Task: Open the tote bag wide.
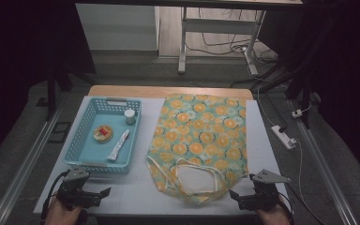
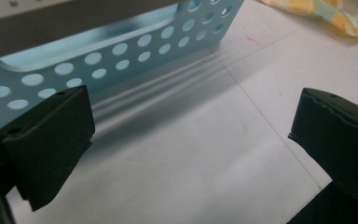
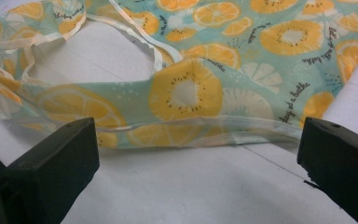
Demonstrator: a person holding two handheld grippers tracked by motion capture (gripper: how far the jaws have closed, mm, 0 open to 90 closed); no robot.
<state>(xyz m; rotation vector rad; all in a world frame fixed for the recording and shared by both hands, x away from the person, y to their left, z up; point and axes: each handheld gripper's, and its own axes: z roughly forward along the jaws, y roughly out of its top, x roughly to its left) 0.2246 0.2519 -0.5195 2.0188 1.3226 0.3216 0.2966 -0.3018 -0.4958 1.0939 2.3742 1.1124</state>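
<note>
So from the high view, both hands sit at the near edge of the white table (image 1: 140, 192). The left gripper (image 1: 104, 192) is low by the near corner of the blue basket (image 1: 82, 140), holding nothing, and the right gripper (image 1: 234, 195) points at the mouth end of the citrus-print bag (image 1: 199, 136), which lies flat in the middle, just beside the basket. In the basket there's a small jar (image 1: 130, 116), a round tin (image 1: 103, 133) and a white tube (image 1: 119, 144).

Left gripper view: jaws wide apart over bare table, the basket's (image 2: 121, 51) perforated wall just ahead, a corner of the bag (image 2: 335, 16) far off.

Right gripper view: jaws also spread wide, tilted down low toward the bag's (image 3: 186, 93) near hem, not touching. The handle strap (image 3: 135, 35) loops just behind it.

My worry: that fabric looks thin and flat, so a pinch could easily catch both layers and leave the mouth closed, or snag the strap instead. Coming in too low might just shove the hem away.
</note>
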